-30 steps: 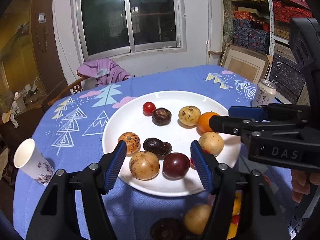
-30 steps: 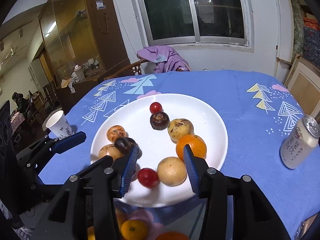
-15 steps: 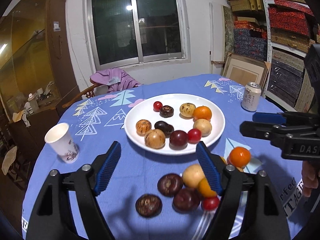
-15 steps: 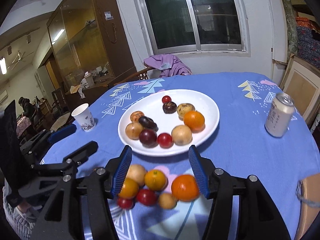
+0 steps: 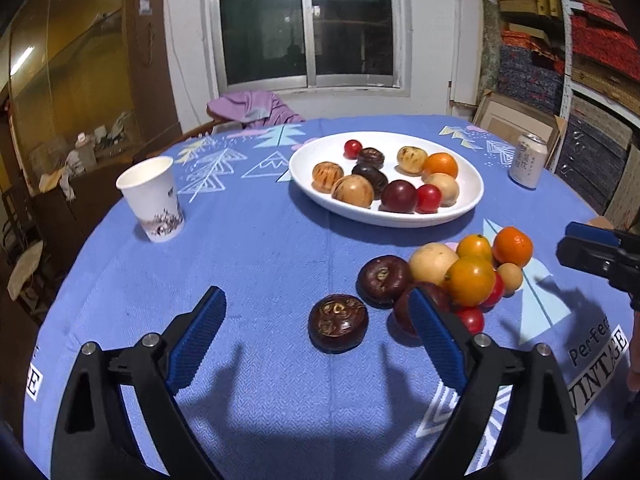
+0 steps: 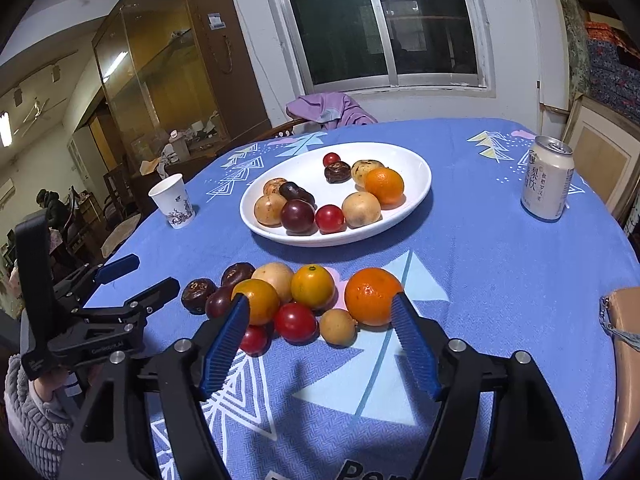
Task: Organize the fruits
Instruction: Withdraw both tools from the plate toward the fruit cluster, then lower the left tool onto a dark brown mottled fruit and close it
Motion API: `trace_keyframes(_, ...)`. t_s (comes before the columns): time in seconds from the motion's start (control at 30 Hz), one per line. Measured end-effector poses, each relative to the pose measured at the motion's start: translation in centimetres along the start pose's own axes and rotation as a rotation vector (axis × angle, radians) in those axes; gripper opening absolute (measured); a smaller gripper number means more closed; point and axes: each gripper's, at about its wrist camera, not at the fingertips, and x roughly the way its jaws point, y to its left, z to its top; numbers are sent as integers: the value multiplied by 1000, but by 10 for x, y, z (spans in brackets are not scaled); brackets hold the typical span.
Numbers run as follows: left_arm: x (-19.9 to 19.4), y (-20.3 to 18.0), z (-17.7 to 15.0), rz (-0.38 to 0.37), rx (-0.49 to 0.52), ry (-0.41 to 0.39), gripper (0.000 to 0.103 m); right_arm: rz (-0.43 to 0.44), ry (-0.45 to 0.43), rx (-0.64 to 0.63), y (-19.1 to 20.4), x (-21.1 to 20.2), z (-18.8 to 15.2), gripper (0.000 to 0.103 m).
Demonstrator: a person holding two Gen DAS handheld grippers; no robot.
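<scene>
1. Fruits lie in two groups on the blue tablecloth [image 5: 260, 264]: one lot in the white plate [image 5: 472, 196], one lot loose on the cloth in front of it.
2. In the plate: an orange [image 6: 384, 185], two cherry tomatoes, a dark red plum [image 6: 297, 216], several tan round fruits and two dark wrinkled ones, nearly all touching a neighbour.
3. A paper cup [image 5: 152, 200] stands upright left of the plate; what it holds cannot be seen. A drink can [image 6: 546, 178] stands upright to the right.
4. The loose pile [image 6: 296, 300] is packed close: a big orange [image 6: 372, 296], two smaller yellow-orange ones, a pale tan fruit, a small tan ball, two red tomatoes and dark purple fruits.
5. One dark brown wrinkled fruit [image 5: 338, 321] sits apart, at the pile's left edge.
6. The left gripper [image 5: 316, 344] is spread wide and holds nothing; the wrinkled fruit lies just ahead, between its blue pads [image 5: 196, 340].
7. The right gripper [image 6: 320, 344] is also spread wide and empty, its tips just short of the pile.
</scene>
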Motion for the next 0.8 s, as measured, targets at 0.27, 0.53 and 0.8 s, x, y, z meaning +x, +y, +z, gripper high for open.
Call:
trace_keyframes(0.27,14,-2,0,8,11,42,93,8,16,-3,1,3,0,77)
trace_keyframes(0.53,22,-3,-1,9,13,69,94,-1,29,-12,4,6,-2,83)
trace_keyframes(0.8,34,4,-2,-8,-21,121,95,-7,45,-16,5,9,-4,84)
